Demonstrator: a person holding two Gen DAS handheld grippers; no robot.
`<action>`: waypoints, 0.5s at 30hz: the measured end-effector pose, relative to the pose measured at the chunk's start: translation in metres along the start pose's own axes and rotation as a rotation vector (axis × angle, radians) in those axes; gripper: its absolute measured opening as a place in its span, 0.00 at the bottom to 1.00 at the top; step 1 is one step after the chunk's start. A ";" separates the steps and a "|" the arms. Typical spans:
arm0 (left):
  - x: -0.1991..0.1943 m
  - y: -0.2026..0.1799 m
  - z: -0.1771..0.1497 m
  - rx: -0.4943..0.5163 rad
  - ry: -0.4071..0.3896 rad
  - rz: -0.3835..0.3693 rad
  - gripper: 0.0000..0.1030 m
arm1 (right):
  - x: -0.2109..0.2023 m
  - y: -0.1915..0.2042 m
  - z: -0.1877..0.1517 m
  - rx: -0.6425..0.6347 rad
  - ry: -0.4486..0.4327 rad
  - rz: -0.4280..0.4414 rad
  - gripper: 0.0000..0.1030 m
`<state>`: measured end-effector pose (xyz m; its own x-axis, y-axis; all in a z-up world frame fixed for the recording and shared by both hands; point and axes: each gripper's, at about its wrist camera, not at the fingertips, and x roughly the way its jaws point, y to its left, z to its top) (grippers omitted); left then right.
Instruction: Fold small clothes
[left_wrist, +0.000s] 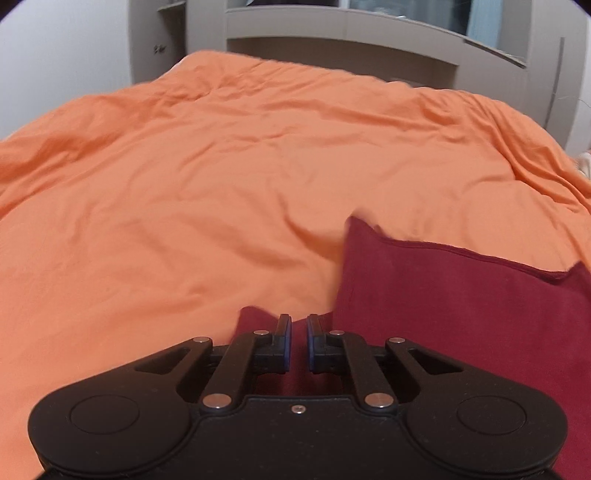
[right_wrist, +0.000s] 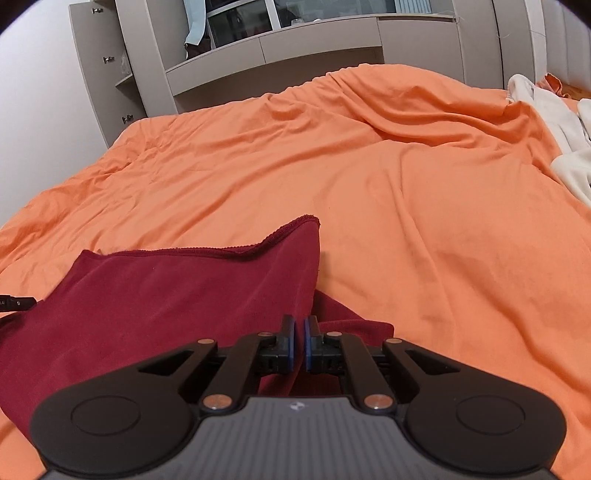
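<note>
We found the dark red garment (left_wrist: 461, 306) lying on the orange bedcover (left_wrist: 184, 184), near the front edge of the bed, with one hemmed edge raised off the cover. The left gripper (left_wrist: 298, 341) had its blue pads drawn close with a narrow gap showing; red cloth lay under and between them, and we judged it pinched at the garment's left corner. The right gripper (right_wrist: 300, 343) had its pads pressed almost together on a fold of the same cloth at the opposite side.

For the fold in hand, we judged it best to lift both corners evenly, keep the cloth taut between the grippers, and lay the edge down square to the far hem.

The right wrist view showed the ribbed hem (right_wrist: 280, 232) sharply, a pale garment (right_wrist: 569, 147) at the bed's far right, and the tip of the other tool at the left border. The left wrist view showed none of these clearly; it showed the bare cover to the garment's left.
</note>
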<state>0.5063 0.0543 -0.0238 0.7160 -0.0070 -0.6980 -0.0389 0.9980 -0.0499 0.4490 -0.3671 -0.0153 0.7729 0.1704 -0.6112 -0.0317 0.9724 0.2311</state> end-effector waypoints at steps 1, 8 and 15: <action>0.001 0.004 0.000 -0.023 0.006 -0.015 0.09 | 0.002 0.001 0.001 0.001 0.001 0.000 0.06; -0.019 0.007 0.000 -0.053 -0.040 -0.040 0.44 | -0.012 0.003 -0.003 0.014 -0.005 0.019 0.26; -0.056 -0.006 -0.009 -0.035 -0.114 -0.059 0.87 | -0.059 0.009 -0.020 -0.005 -0.075 0.062 0.72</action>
<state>0.4596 0.0482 0.0090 0.7925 -0.0560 -0.6073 -0.0175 0.9933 -0.1145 0.3900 -0.3648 0.0075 0.8144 0.2185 -0.5376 -0.0844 0.9612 0.2627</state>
